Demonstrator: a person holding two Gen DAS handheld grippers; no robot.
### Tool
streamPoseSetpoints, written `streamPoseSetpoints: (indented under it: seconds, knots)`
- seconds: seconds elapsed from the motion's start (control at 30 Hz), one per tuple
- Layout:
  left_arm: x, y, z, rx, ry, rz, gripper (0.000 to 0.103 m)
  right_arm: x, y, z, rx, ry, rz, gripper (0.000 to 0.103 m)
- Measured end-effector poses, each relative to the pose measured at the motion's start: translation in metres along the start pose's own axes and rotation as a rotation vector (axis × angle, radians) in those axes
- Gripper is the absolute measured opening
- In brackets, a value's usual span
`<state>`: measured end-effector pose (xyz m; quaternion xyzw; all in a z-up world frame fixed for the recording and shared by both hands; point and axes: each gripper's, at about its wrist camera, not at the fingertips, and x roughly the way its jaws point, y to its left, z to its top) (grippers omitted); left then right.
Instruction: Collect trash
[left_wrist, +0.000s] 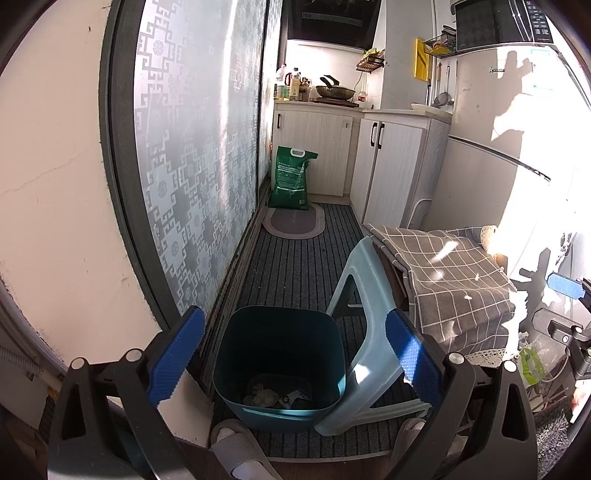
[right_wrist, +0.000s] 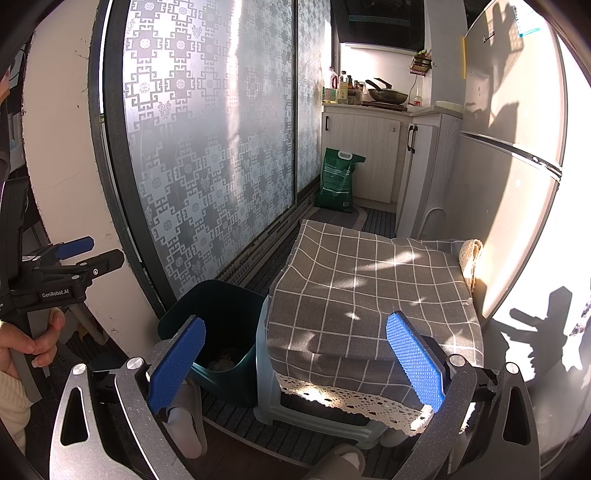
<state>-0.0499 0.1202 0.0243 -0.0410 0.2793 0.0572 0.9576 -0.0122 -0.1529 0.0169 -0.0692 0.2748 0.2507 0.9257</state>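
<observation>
One teal trash bin (left_wrist: 280, 365) holding crumpled scraps, one pale plastic stool (left_wrist: 369, 332) touching it, two grippers, left gripper (left_wrist: 293, 360) and right gripper (right_wrist: 295, 363) fingers apart, empty

Trash bin (left_wrist: 280, 354) contents dim and indistinct, green bag's (left_wrist: 291, 177) print too small to read

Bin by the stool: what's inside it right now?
The bin holds a few crumpled scraps of trash on its floor. The near wall hides the closest part of the bottom, so anything lying there cannot be seen.
</observation>
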Motion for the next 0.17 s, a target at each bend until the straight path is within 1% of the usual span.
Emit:
streamPoseSetpoints:
  seconds: [0.17]
  knots:
    - [0.0001,0.0005,0.0002,-0.001,0.001,0.001,0.1,0.0001,0.0003,0.0001,0.0,0.0,-0.001,0.1]
